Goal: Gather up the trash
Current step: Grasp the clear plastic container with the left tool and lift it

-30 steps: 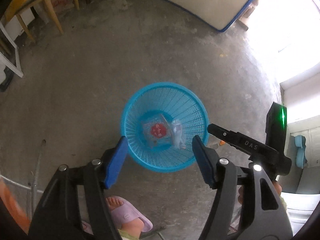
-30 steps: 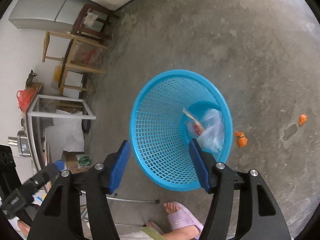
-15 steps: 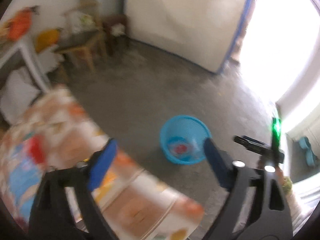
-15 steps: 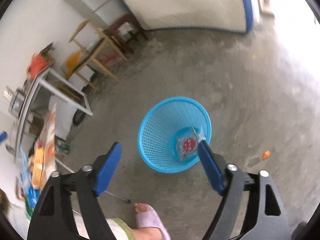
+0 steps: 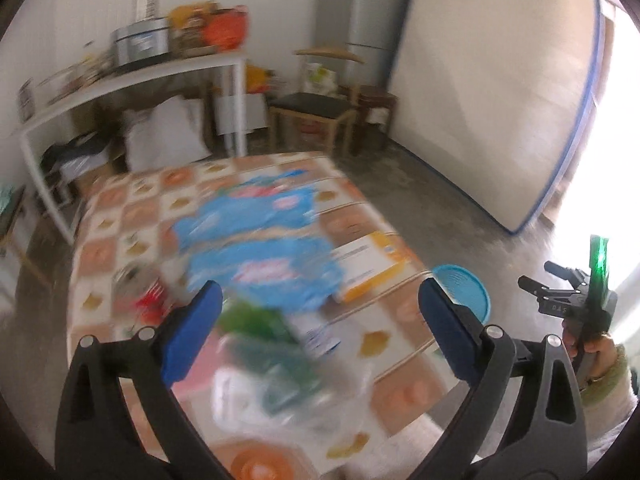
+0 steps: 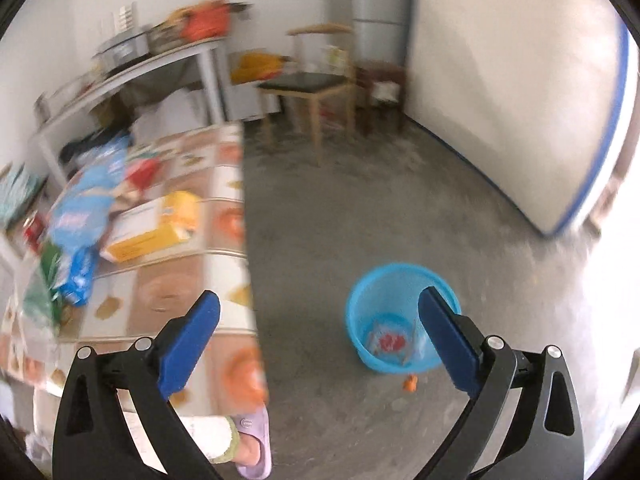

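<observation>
Between the blue pads of the left gripper (image 5: pixel 320 328), at the bottom of its own blurred view, nothing is held: the jaws have just been opening and stand spread wide, tilted down over the table (image 5: pixel 404 392) with its checked orange-and-white cloth. Under them lies smeared litter: a clear bag with something green (image 5: pixel 276 364), blue packets (image 5: pixel 260 248) at centre frame, a yellow box (image 5: pixel 368 264) to their right and a red can (image 5: pixel 140 292) at lower left. Past the table's right edge shows the rim of the basket (image 5: pixel 464 284). At far right a hand (image 5: pixel 592 356) in a pale sleeve grips the handle of the other tool, its green light lit.

Lower in the right wrist view, the right gripper (image 6: pixel 320 328) likewise has jaws just opened wide and gripping nothing, pitched down toward the concrete floor (image 6: pixel 400 208). Behind its right pad stands the basket (image 6: pixel 372 296), on the floor right of the table, holding a red-and-white wrapper (image 6: pixel 390 340) and a clear bag. An orange scrap (image 6: pixel 410 384) lies just beside the basket's base. At bottom centre a foot in a lilac slipper (image 6: pixel 252 448) stands by the table's edge. A chair (image 6: pixel 316 92) and a white shelf (image 6: pixel 160 64) fill the upper frame.
</observation>
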